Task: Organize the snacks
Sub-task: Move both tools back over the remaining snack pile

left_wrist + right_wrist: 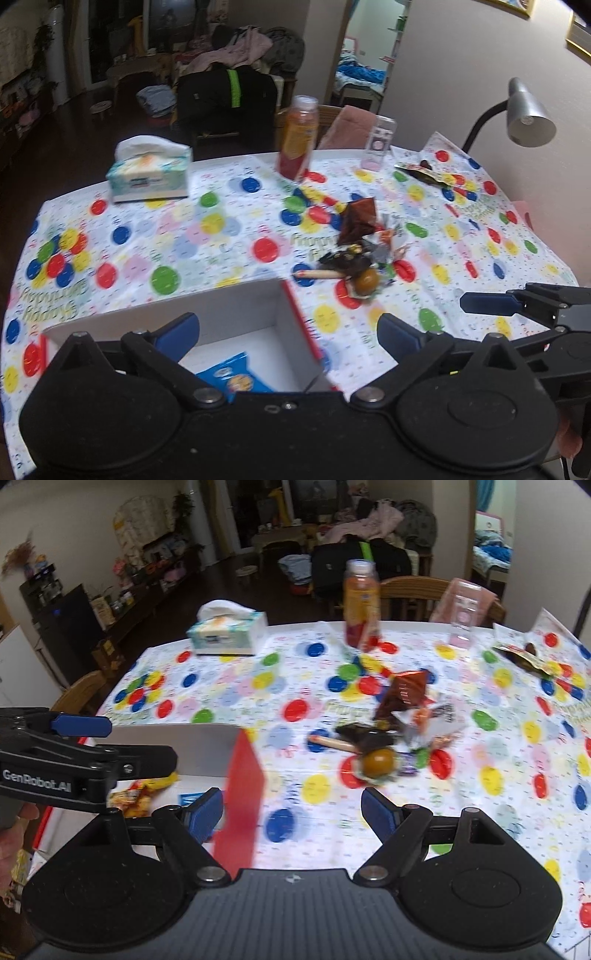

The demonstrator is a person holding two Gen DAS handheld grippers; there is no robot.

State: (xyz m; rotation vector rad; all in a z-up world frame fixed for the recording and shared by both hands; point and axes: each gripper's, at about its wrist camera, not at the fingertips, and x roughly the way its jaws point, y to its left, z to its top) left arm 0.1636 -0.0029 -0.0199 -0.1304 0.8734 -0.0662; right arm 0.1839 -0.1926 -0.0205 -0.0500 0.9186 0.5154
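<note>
Barely begun: 2 packets lie in the box [236,310]; the snack pile [365,251] waits on the table [166,236]. Both the left hand-held gripper [288,328] and the right hand-held gripper [291,808] are released and carry nothing.

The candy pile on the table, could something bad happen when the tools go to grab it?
Maybe. The candy pile is a jumble of overlapping wrappers, so a tool could pinch two at once or scatter them. The round brown candy at its near edge looks likely to roll if nudged. The box has a tall red wall between the right tool and its inside, so a low carry could bump it. Both tools look open and empty, the left tool above the box.
</note>
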